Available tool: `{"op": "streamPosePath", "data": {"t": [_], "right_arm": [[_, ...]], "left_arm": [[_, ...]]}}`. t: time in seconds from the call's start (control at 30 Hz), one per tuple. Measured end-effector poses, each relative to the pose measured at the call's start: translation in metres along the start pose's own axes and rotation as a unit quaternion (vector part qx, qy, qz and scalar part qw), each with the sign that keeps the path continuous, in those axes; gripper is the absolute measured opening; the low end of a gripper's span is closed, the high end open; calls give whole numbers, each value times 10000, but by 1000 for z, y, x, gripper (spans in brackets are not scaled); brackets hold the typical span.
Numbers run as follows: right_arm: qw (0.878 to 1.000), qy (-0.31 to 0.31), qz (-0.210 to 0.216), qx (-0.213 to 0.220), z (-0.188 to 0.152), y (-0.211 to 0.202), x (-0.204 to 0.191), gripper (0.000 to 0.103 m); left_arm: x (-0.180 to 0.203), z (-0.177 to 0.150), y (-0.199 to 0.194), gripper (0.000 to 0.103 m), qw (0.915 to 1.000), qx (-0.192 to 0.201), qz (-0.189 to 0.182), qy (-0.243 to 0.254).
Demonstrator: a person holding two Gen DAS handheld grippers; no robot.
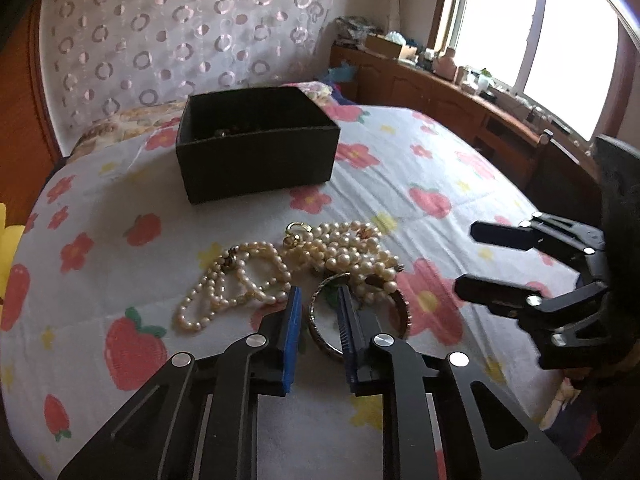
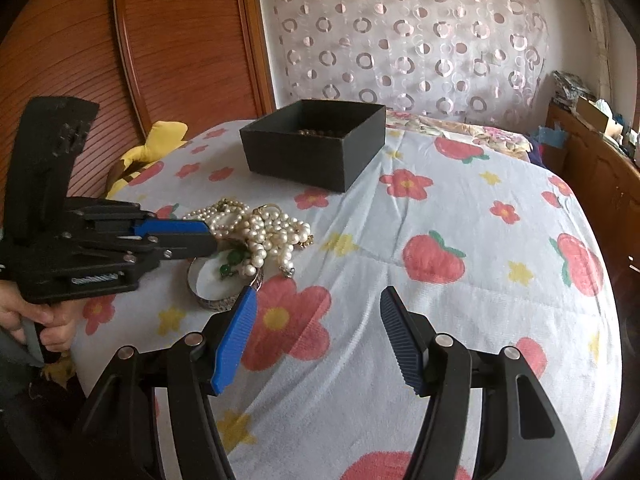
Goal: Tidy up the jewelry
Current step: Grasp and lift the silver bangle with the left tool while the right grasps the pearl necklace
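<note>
Between the blue pads of the left hand-held gripper (image 1: 319, 300) lies the near rim of a patterned bangle (image 1: 320, 336), flat on the bed; jaws narrowed around that rim, though cannot tell whether the pads already press on it. Probably chosen first because a stiff ring gives a clean edge to pinch, unlike the loose strands. Just beyond the fingertips, touching and partly overlapping the bangle, sits a tangled heap of pearl necklaces (image 1: 280, 268) with a gold clasp (image 1: 298, 229) at its far side and a few green beads (image 2: 230, 264) spilling inside the ring. Further ahead, well apart from the heap, stands an open black box (image 1: 256, 140), some dark beads already inside, likely the destination. Off to the right, the right hand-held gripper (image 2: 318, 304) hovers spread wide and empty above the bedspread (image 2: 460, 220), white with red flowers and strawberries. Behind the box, a circle-patterned curtain (image 1: 180, 32); to the right, a wooden cabinet (image 1: 440, 92) under a bright window (image 1: 540, 28).
</note>
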State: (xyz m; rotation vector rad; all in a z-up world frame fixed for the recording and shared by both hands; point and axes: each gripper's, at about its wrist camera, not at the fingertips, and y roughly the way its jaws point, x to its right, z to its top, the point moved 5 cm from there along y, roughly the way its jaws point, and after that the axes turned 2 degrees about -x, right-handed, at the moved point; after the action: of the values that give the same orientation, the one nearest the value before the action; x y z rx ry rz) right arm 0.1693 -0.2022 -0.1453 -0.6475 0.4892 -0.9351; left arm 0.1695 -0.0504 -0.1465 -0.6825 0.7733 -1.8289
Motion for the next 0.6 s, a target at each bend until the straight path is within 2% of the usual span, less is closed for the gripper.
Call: {"op": "streamPosePath", "data": {"t": [0.27, 0.33, 0.37, 0.6], "right_arm": [[9999, 109, 42, 102, -2, 2, 2, 66], [9998, 131, 35, 124, -2, 1, 3, 66], [9998, 134, 25, 141, -2, 0, 3, 66], [9998, 78, -39, 171, -3, -1, 1, 66]], "left_arm": [[1, -3, 13, 16, 9998, -174, 99, -14], [2, -4, 13, 7, 9997, -198, 153, 45], [3, -4, 13, 6, 9996, -195, 189, 90], [4, -18, -4, 5, 9997, -113, 164, 109]]}}
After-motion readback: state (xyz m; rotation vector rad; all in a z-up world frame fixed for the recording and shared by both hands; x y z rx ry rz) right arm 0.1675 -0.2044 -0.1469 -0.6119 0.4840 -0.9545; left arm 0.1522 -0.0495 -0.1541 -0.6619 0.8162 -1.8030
